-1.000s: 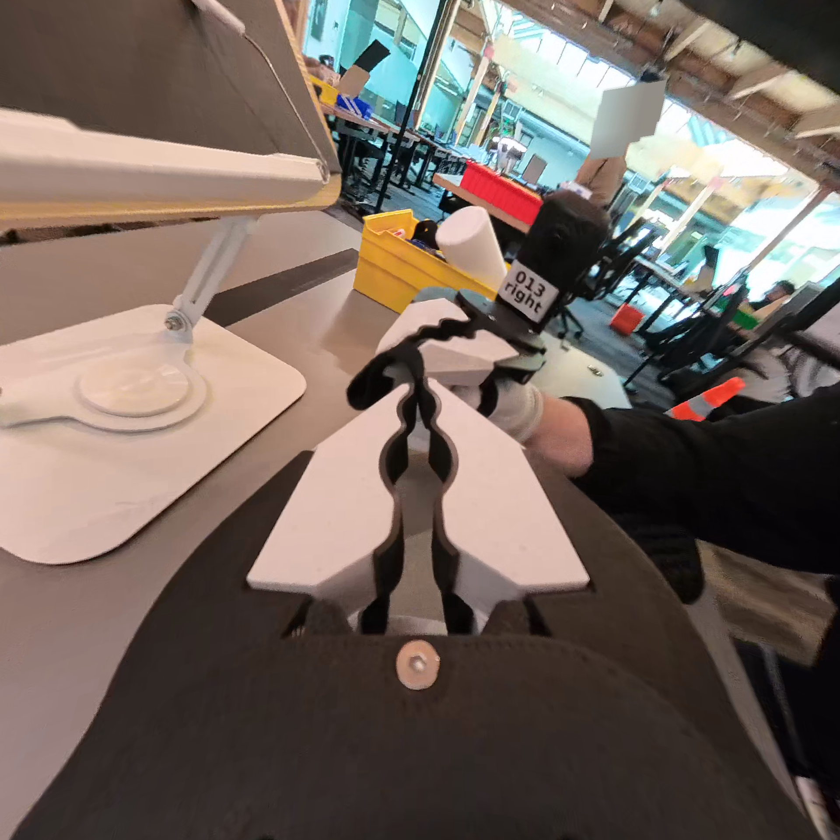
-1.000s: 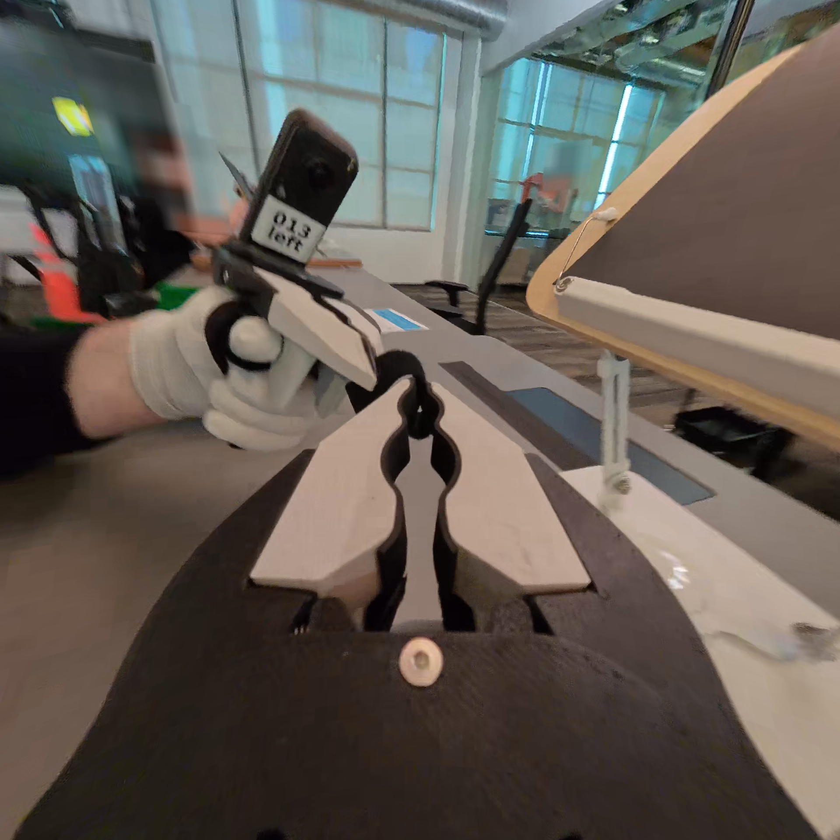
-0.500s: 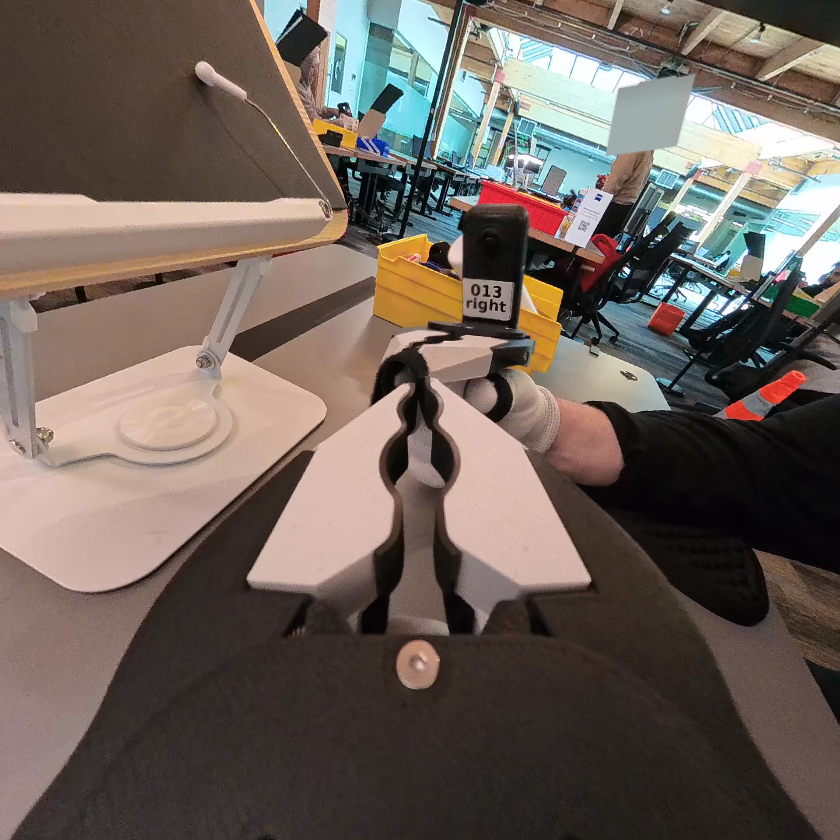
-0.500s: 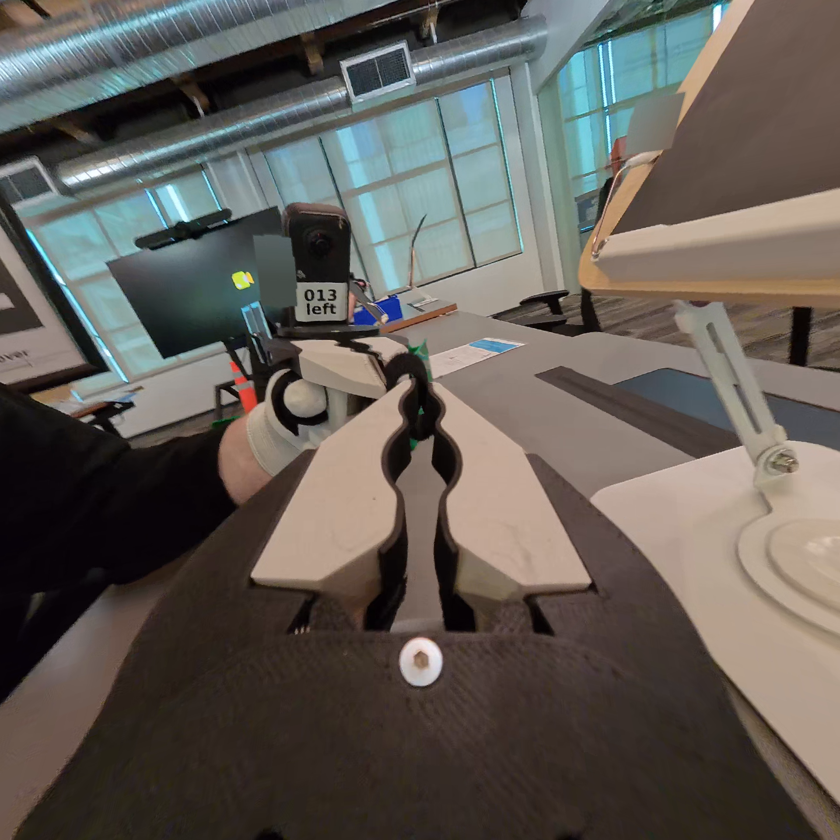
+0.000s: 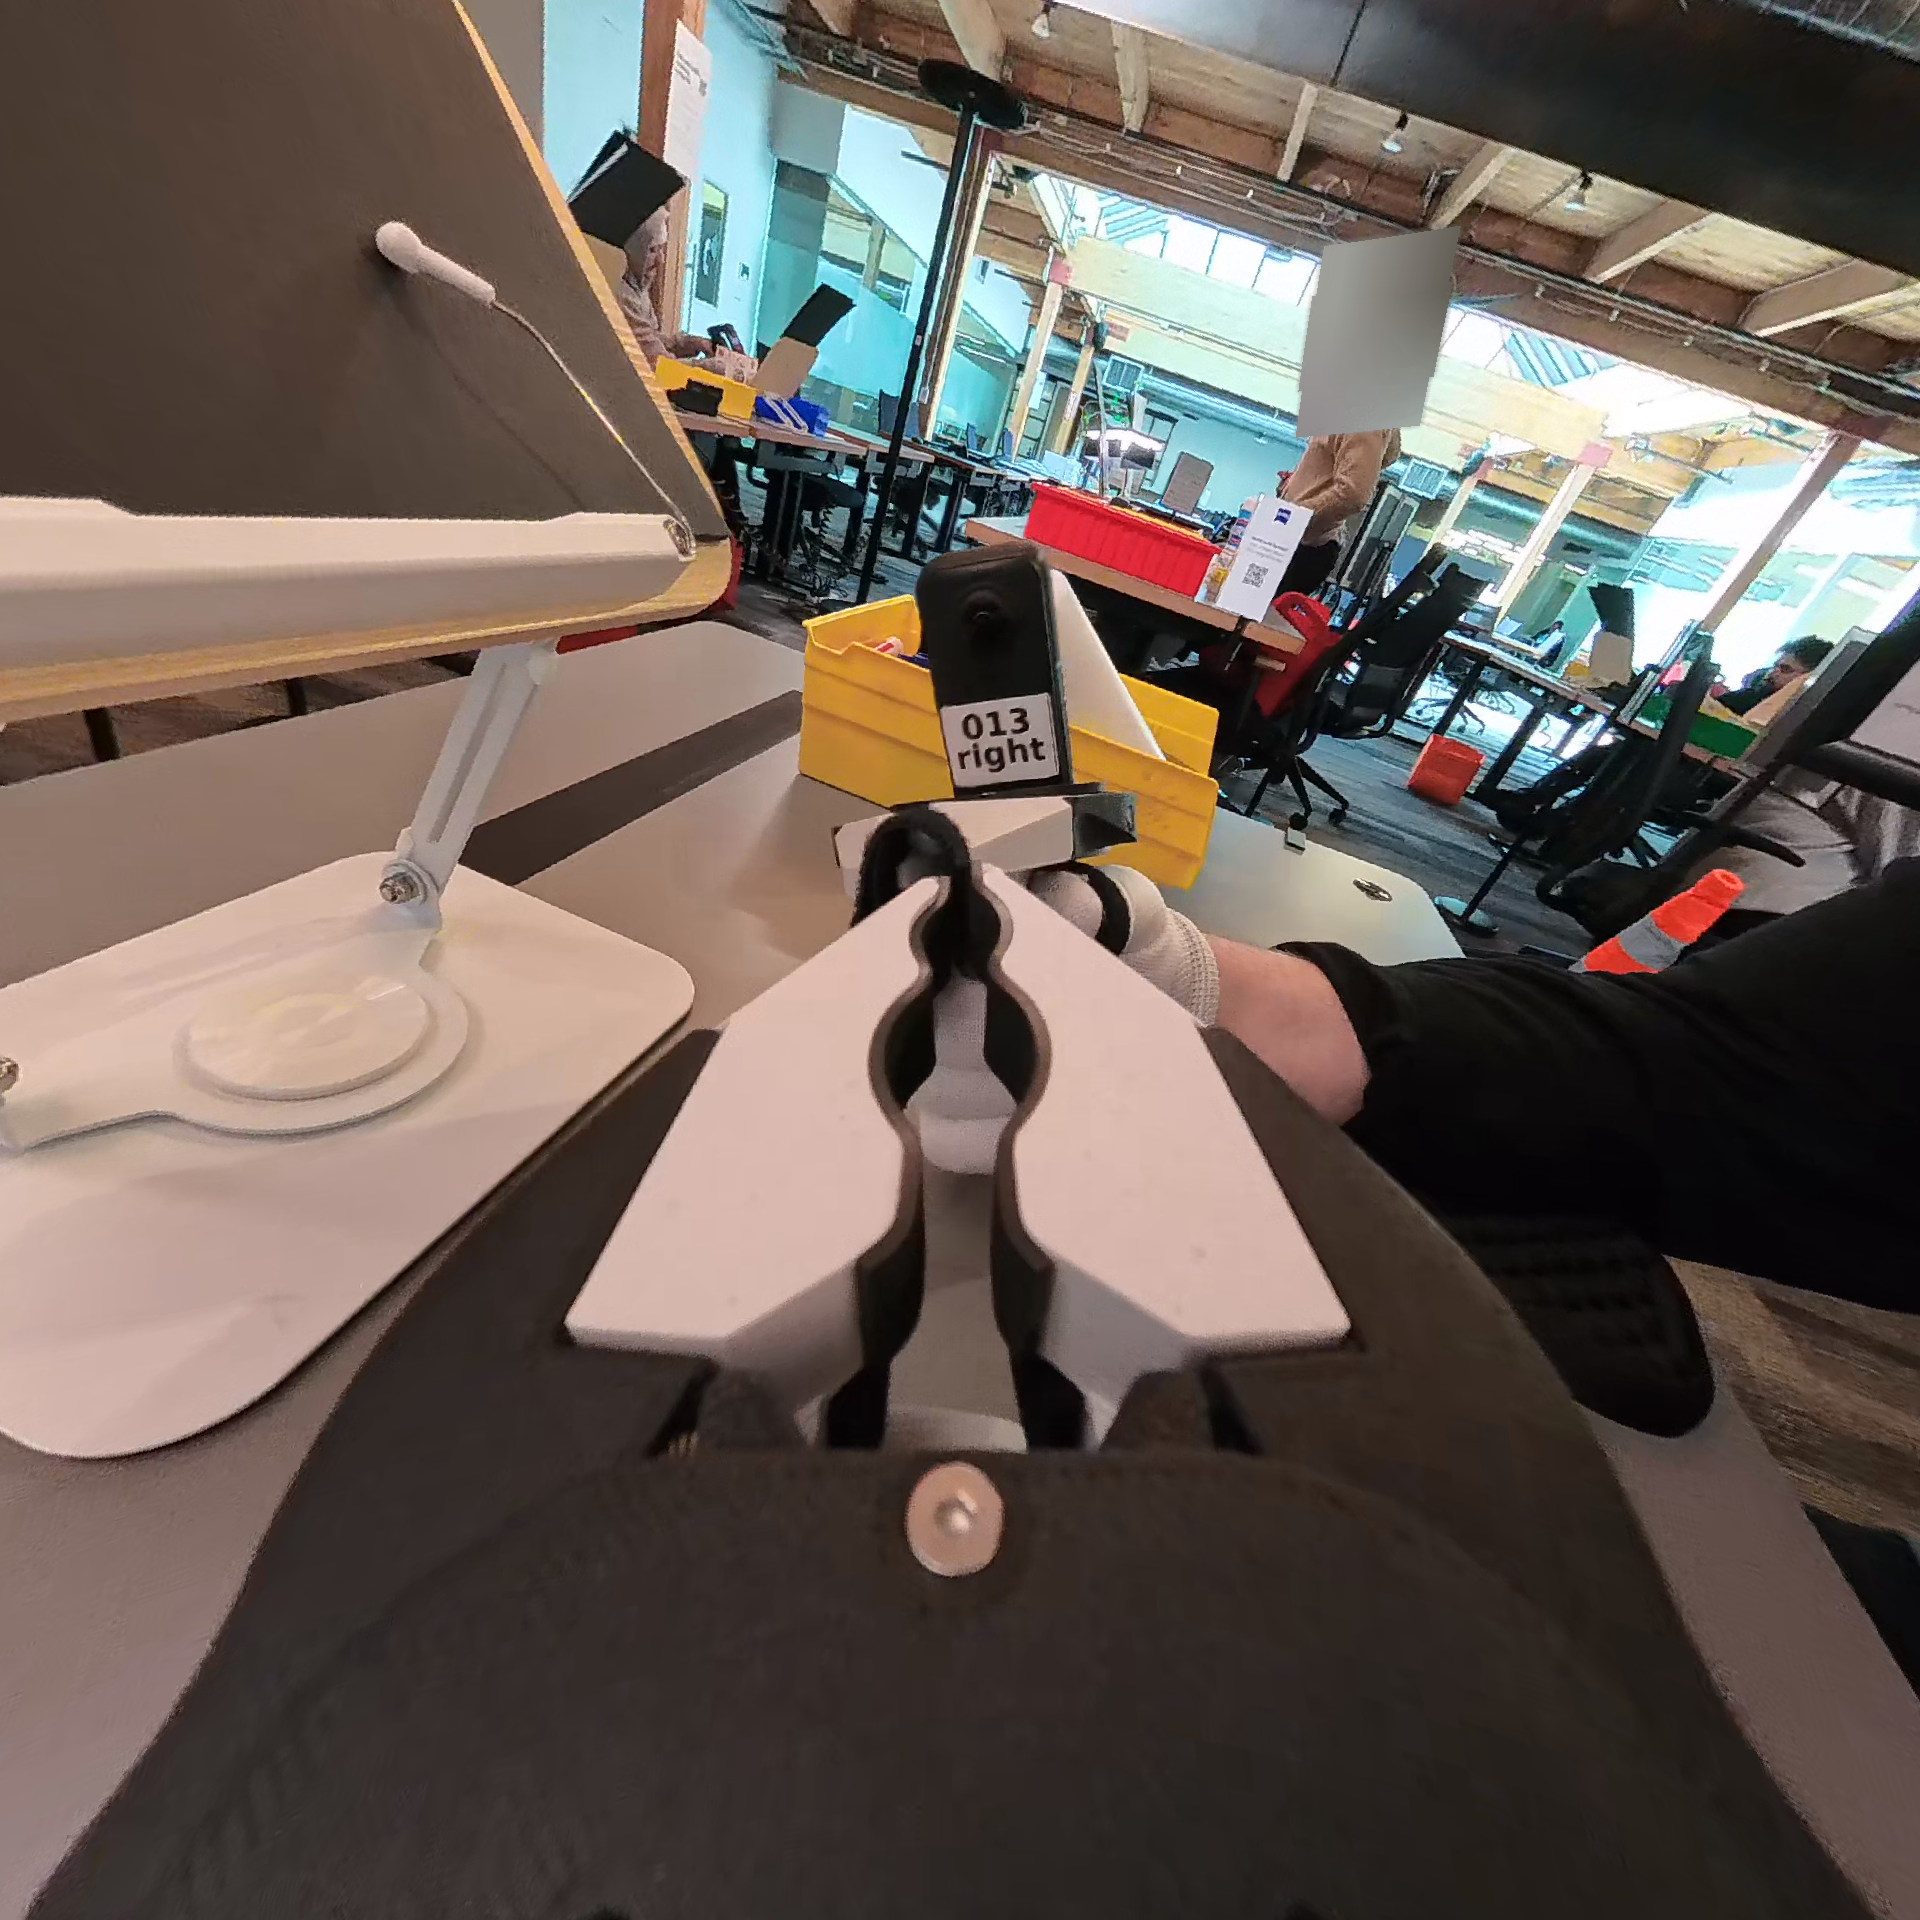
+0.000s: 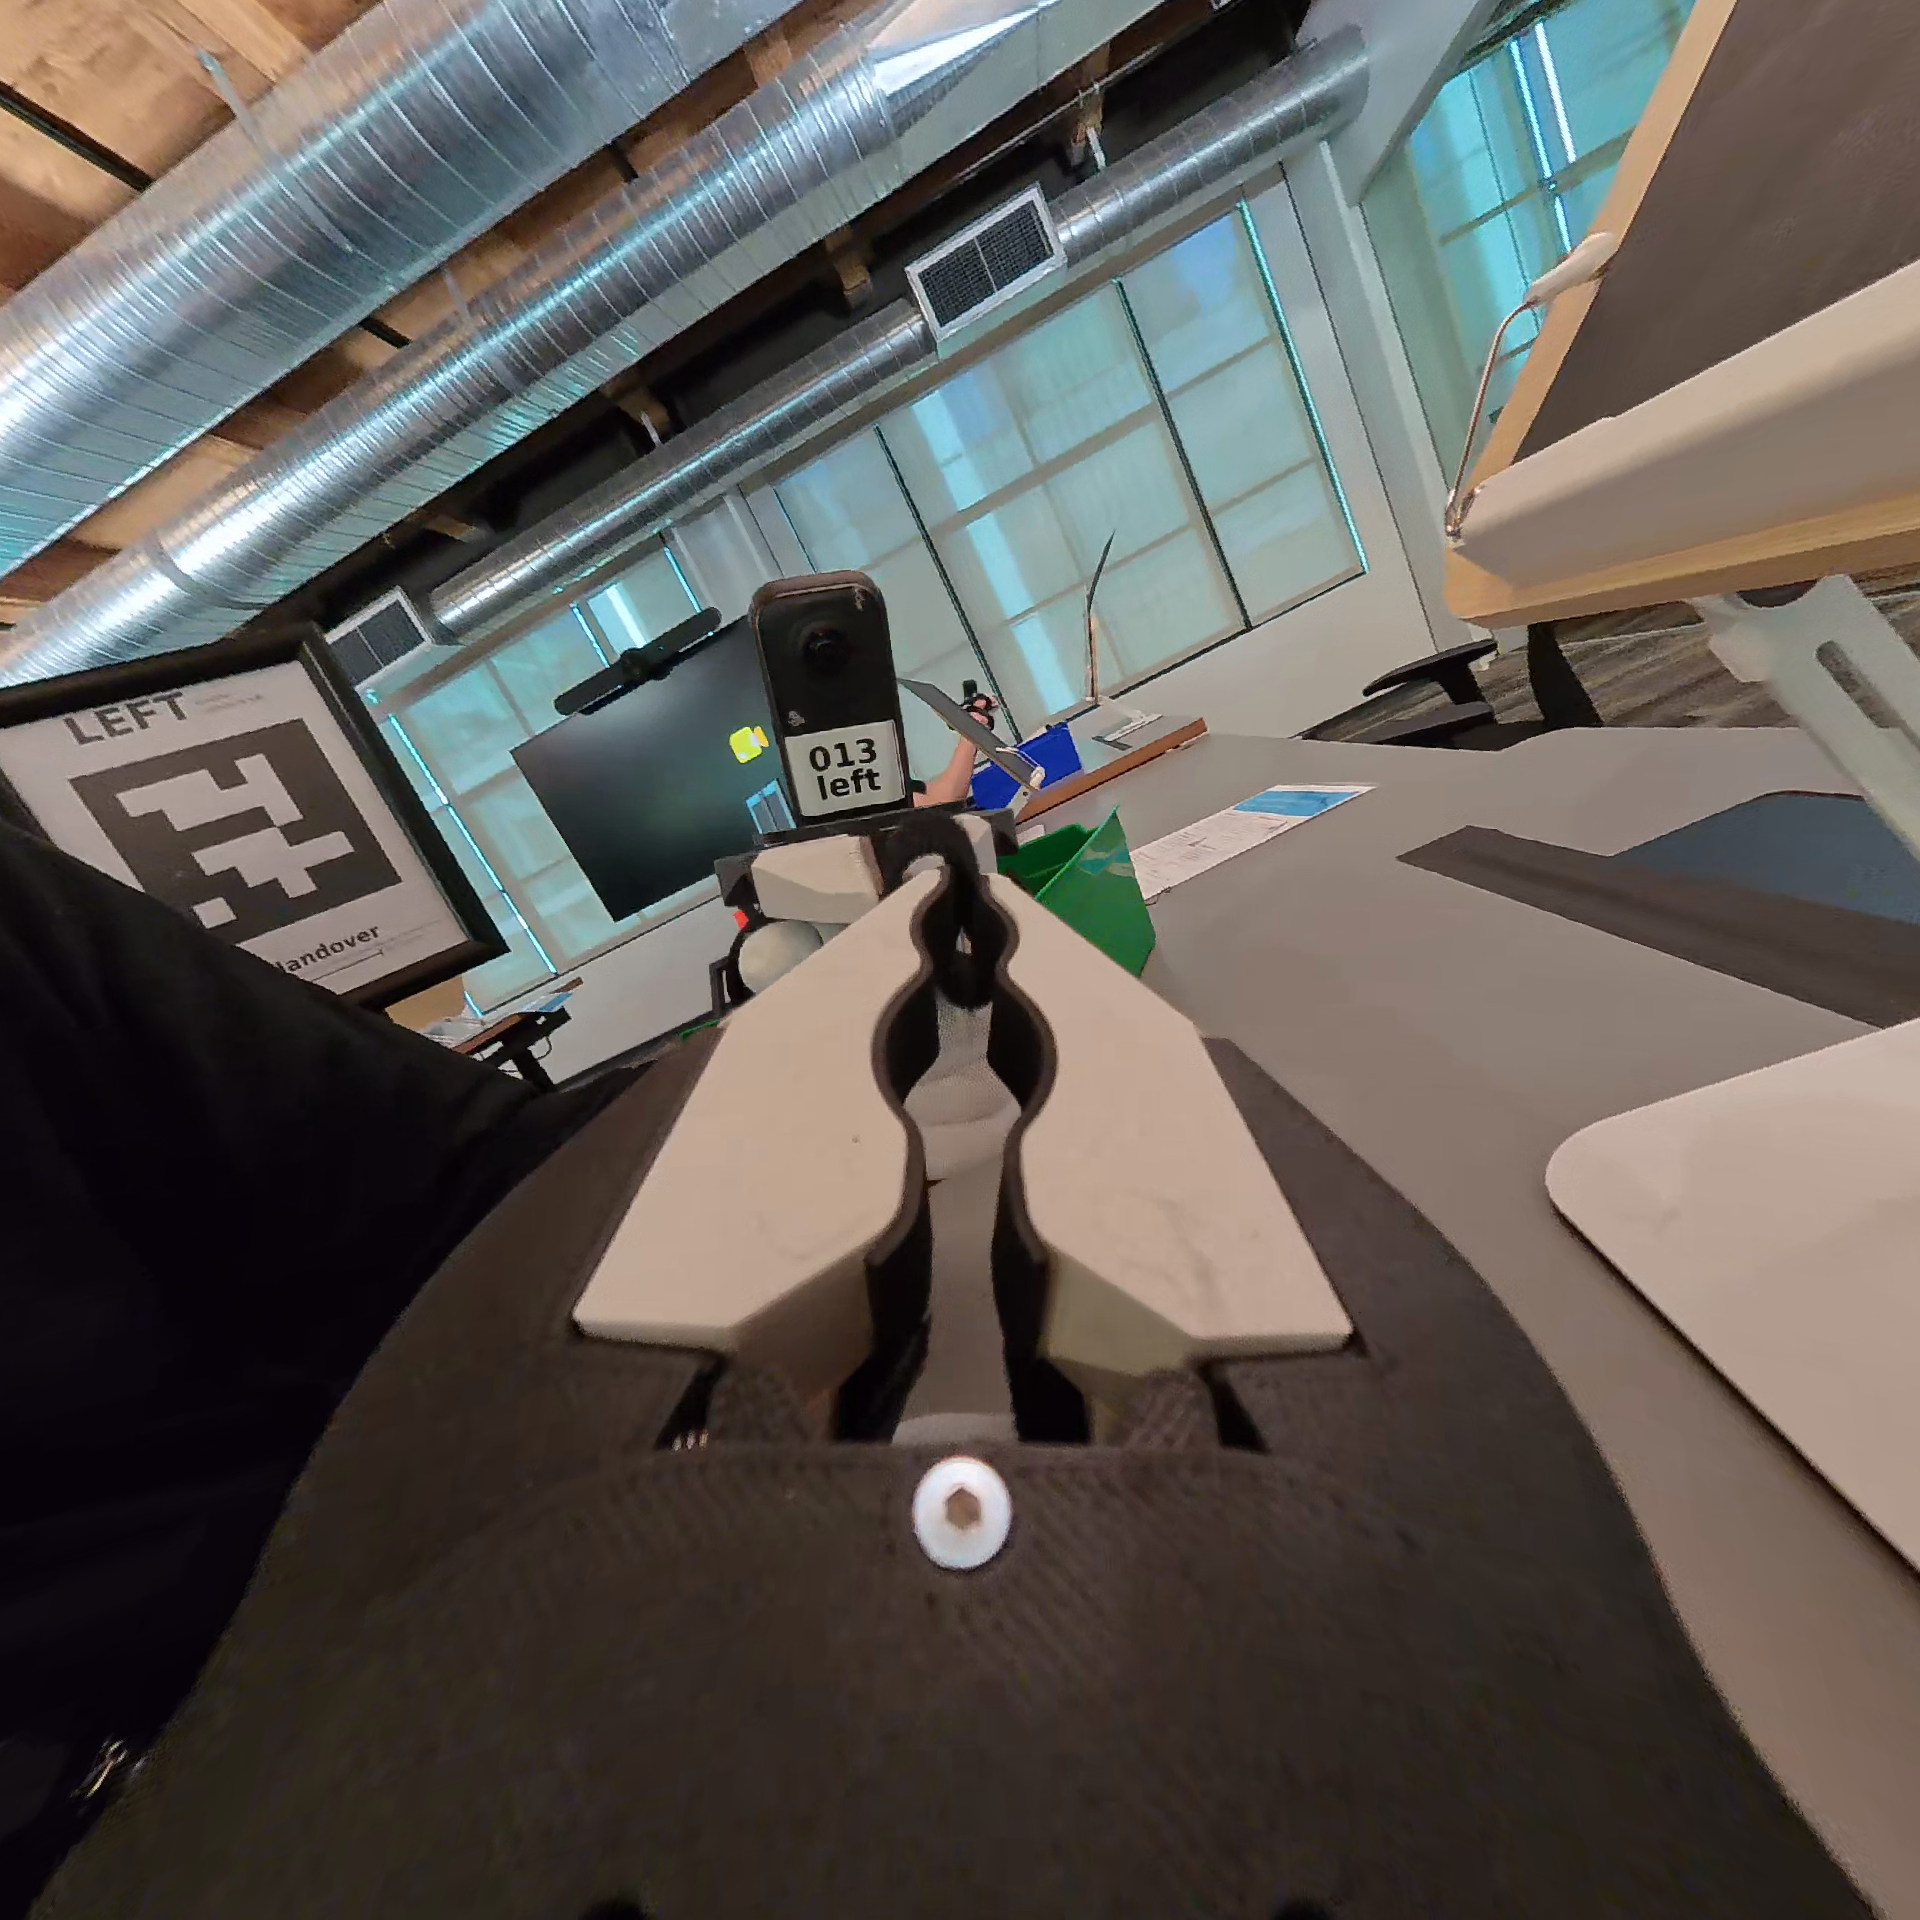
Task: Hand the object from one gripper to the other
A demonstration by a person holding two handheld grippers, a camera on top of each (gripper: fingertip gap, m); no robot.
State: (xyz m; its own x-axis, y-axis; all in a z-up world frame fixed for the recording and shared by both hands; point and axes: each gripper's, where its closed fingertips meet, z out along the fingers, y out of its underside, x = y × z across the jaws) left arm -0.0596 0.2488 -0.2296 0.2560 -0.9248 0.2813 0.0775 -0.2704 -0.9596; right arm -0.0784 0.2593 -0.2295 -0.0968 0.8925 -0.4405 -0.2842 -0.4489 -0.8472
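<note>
The object is a small black band [image 5: 902, 844], a soft loop. It sits at the tips of my left gripper [image 5: 951, 883], whose fingers are closed together on it. My right gripper [image 5: 925, 854] faces it tip to tip, upright, held by a white-gloved hand [image 5: 1153, 951]. In the right wrist view, my right gripper [image 6: 945, 883] is also closed, with the band [image 6: 968, 940] pinched between its tips. The left gripper [image 6: 914, 862] meets it head on. Both grippers hold the band above the grey table [image 5: 665, 831]; most of the band is hidden.
A white stand base [image 5: 260, 1091] carrying a tilted board [image 5: 260, 260] lies left of the grippers, and shows in the right wrist view [image 6: 1766, 1247]. A yellow bin [image 5: 862, 707] stands behind the right gripper. A green bin [image 6: 1091, 904] sits behind the left one. The grippers are tip to tip, or close to it.
The right gripper has rolled from a tilt to upright and both now face each other squarely. They have stayed tip to tip with the black band between them.
</note>
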